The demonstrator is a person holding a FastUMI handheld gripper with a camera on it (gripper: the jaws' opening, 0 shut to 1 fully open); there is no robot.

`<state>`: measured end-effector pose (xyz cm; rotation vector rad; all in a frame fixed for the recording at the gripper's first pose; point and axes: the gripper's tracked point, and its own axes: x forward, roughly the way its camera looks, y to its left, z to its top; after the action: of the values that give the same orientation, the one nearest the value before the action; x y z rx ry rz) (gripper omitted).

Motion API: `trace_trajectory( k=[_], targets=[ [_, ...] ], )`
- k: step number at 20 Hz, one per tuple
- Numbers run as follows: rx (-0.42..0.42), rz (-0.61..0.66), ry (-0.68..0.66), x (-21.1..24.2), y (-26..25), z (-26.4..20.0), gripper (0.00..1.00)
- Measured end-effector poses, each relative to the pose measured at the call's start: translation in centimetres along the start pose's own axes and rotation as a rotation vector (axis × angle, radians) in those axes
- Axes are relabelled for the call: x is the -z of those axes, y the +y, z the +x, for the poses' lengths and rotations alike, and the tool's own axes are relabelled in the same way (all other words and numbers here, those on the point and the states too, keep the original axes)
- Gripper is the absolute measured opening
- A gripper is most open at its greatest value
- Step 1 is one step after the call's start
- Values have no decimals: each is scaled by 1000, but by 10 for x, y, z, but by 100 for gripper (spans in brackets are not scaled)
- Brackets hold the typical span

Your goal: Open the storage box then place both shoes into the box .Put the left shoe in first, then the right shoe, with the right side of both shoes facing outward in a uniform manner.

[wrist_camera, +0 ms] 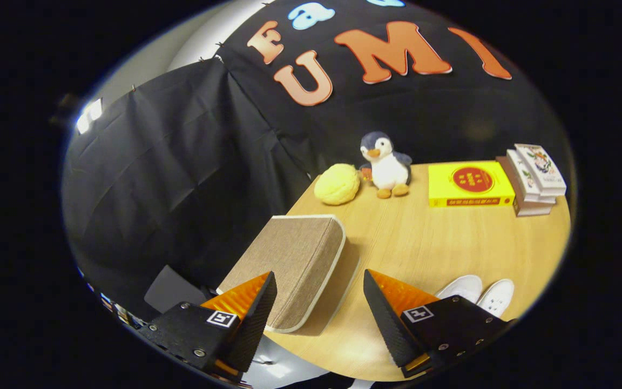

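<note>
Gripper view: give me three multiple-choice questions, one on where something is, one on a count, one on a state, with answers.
1. Where is the penguin plush?
A. between the yellow round cushion and the yellow box
B. on the storage box
C. beside the shoes

2. How many white shoes show?
A. one
B. two
C. three

3. The storage box lid is:
A. off
B. propped up
C. closed

Answers: 1 A, it stands between them on the table. 2 B, a pair lies beyond the right finger. 3 C, the lid sits flat; the gripper is open, holding nothing.
</note>
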<state>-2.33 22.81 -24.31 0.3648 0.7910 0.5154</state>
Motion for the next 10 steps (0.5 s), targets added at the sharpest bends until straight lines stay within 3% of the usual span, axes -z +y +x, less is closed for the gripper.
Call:
trace_trajectory(
  k=[5, 10],
  targets=[
    [-62, 130, 152, 42, 3, 49, 96],
    [-108, 282, 216, 60, 3, 85, 96]
  ],
)
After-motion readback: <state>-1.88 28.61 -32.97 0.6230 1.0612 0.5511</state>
